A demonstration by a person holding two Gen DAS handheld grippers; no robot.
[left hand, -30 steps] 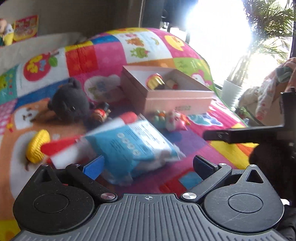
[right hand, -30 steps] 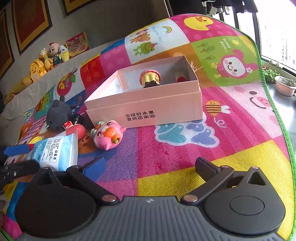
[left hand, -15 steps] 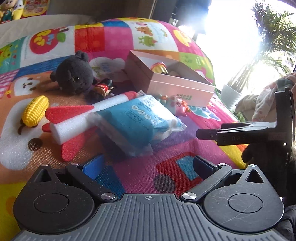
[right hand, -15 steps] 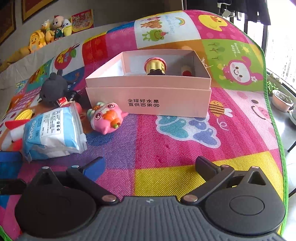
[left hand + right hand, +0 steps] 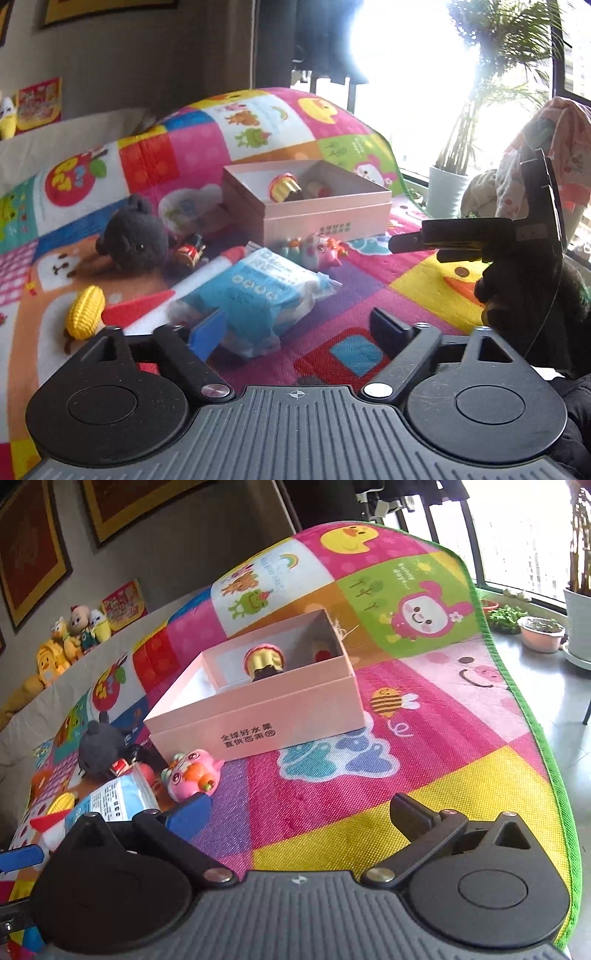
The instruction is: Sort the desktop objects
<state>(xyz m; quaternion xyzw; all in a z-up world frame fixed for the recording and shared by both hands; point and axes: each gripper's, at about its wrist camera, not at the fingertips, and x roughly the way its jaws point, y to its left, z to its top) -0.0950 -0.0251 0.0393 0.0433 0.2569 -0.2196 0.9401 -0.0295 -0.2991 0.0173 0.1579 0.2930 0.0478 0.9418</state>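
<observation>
A blue tissue pack [image 5: 255, 295] lies on the play mat [image 5: 436, 284] with its near end between the fingers of my left gripper [image 5: 297, 330]. Those jaws are closing; the blue left pad [image 5: 207, 334] is at the pack's corner, while the right finger stands apart from it. Behind the pack sits the open pink box [image 5: 325, 218] with a cupcake toy [image 5: 282, 186] inside. My right gripper [image 5: 299, 812] is open over bare mat, with nothing between its fingers, facing the box [image 5: 258, 716].
Around the pack lie a white-and-red foam rocket [image 5: 199, 277], a yellow corn toy [image 5: 86, 312], a black plush [image 5: 135, 240], a small red figure [image 5: 190, 253] and a pink toy [image 5: 192, 775]. The mat's green edge [image 5: 532, 716] drops off at the right, with plant pots [image 5: 541, 633] beyond.
The left gripper's fingers have come closer together and its view has tilted up, with the tissue pack now reaching between the fingers. The right gripper has rolled and shifted a little.
</observation>
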